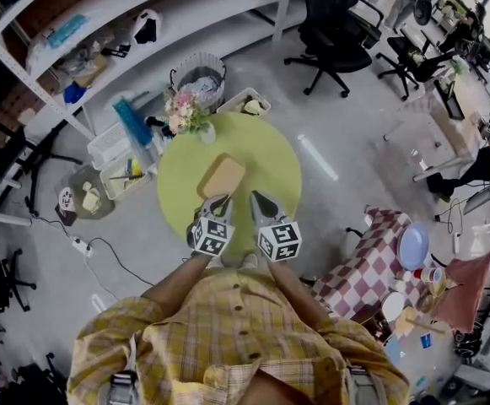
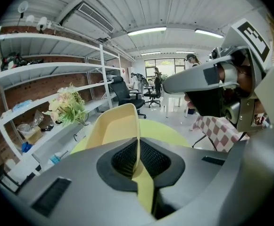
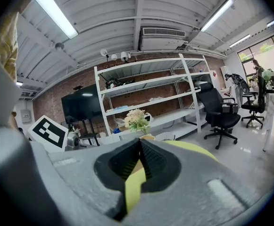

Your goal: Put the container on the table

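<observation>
The container (image 1: 221,175) is a shallow tan tray located over the middle of the round green table (image 1: 270,154). No view shows whether its base rests on the tabletop or sits slightly above it. In the left gripper view the container (image 2: 113,126) extends away from the jaws toward the far side of the table.

The left gripper (image 1: 215,201) is clamped on the near rim of the container. Its own view shows the left gripper (image 2: 137,140) with both jaws pressed onto the thin yellow wall, nothing else between them. The right gripper (image 1: 260,199) is just right of the container and apart from it. Its own view shows the right gripper (image 3: 139,142) with the jaws closed tip to tip and empty.

Probable faults from this state:
- The hold is on one thin wall at one edge. The unsupported far end can sag or pivot, and the wall can slip out of the jaws
- Release before the base lies flat lets the container drop, tilt or slide
- A push toward the far left brings the container against the vase of flowers (image 1: 185,112) at the table edge and can tip it
- A leftward move of the right gripper can knock the container
- Pulling back before the left jaws part fully can drag the container toward the near edge
</observation>
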### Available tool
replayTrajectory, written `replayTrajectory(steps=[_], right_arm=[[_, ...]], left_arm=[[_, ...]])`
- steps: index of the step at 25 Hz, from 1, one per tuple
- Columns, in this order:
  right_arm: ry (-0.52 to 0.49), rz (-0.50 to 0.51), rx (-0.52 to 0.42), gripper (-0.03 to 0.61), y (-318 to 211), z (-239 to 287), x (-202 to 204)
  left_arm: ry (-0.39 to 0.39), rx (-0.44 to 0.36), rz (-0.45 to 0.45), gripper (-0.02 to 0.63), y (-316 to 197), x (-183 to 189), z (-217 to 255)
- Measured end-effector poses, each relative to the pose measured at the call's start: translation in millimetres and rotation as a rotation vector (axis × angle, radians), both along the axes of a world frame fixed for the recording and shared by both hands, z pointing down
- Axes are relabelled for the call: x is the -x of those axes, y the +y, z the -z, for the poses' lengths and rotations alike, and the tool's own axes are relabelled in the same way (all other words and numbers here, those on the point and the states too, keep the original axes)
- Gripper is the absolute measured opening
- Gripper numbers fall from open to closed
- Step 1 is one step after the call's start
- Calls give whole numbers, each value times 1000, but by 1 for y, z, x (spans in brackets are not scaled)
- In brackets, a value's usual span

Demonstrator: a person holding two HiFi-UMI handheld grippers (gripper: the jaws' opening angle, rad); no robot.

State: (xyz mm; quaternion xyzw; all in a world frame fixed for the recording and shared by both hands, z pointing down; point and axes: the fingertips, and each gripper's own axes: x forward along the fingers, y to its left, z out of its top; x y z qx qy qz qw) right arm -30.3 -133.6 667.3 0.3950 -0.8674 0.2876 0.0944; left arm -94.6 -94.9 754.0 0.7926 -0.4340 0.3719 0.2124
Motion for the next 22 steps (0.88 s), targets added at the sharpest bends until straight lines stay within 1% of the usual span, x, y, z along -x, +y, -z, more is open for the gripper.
replayTrajectory(steps=[6,14,22], right_arm=[[9,-2,9,-2,0,-7,-3],[13,-1,11,-2,0,-9,-6],[31,-1,10,-2,1,-9,-11]], left_arm=[[-29,13,-48,18,1,-5,-23],[-29,54,-27,18,-2,-1,-45],[-50,87,-67,18,0,-2,-65]])
